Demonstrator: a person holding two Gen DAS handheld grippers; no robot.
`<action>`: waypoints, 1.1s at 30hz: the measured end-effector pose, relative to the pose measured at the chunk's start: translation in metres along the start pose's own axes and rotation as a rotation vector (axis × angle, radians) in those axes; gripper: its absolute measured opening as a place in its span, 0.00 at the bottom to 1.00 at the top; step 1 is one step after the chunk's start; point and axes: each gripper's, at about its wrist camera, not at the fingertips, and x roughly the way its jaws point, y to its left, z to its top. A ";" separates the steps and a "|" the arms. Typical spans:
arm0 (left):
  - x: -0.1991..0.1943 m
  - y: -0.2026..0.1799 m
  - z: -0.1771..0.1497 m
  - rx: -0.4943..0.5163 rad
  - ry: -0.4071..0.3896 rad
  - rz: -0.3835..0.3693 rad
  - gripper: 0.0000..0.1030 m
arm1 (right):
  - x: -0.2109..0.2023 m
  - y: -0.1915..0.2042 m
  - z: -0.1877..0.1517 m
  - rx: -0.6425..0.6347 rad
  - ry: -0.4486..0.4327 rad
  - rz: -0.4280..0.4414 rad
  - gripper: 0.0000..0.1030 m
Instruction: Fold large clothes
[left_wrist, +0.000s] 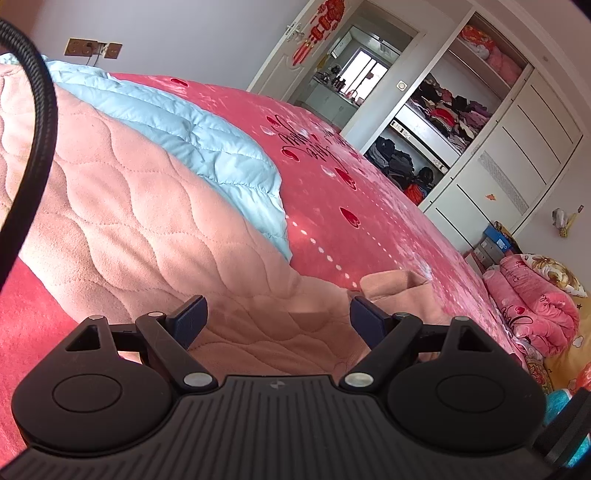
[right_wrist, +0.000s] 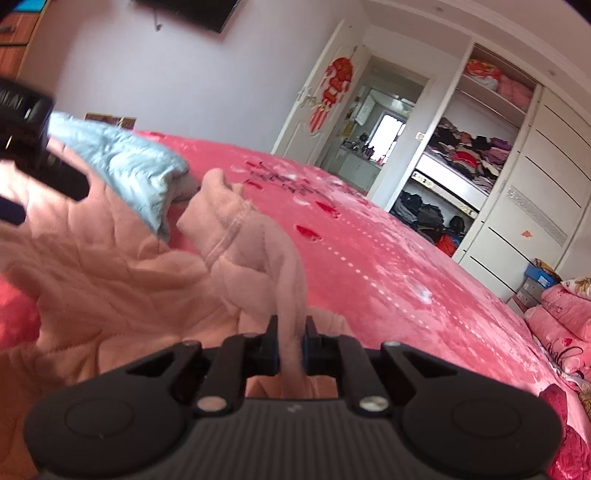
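Observation:
A large pink quilted garment (left_wrist: 140, 206) lies spread on the red bedspread (left_wrist: 351, 177). My left gripper (left_wrist: 277, 317) hovers just over its near part, jaws wide apart, nothing between the blue pads (left_wrist: 190, 321). In the right wrist view the same pink garment (right_wrist: 110, 266) lies crumpled to the left. A strip of its fabric (right_wrist: 280, 266) rises from a bunched sleeve or cuff into my right gripper (right_wrist: 291, 339), which is shut on it. The left gripper's black body (right_wrist: 40, 155) shows blurred at the far left of that view.
A light blue padded garment (left_wrist: 192, 133) lies beyond the pink one, partly under it. An open wardrobe (left_wrist: 443, 122) full of clothes and a doorway (left_wrist: 351, 77) stand past the bed. Folded pink bedding (left_wrist: 535, 310) and boxes (left_wrist: 495, 243) sit at the right.

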 end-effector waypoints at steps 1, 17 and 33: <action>0.000 0.000 0.000 0.002 0.000 -0.002 1.00 | 0.001 0.005 -0.004 -0.016 0.018 0.028 0.08; 0.007 -0.013 -0.008 0.111 0.008 -0.029 1.00 | -0.044 -0.028 -0.032 0.201 0.092 0.167 0.67; 0.017 -0.023 -0.022 0.287 0.031 -0.077 1.00 | -0.069 -0.167 -0.107 0.832 0.047 0.060 0.72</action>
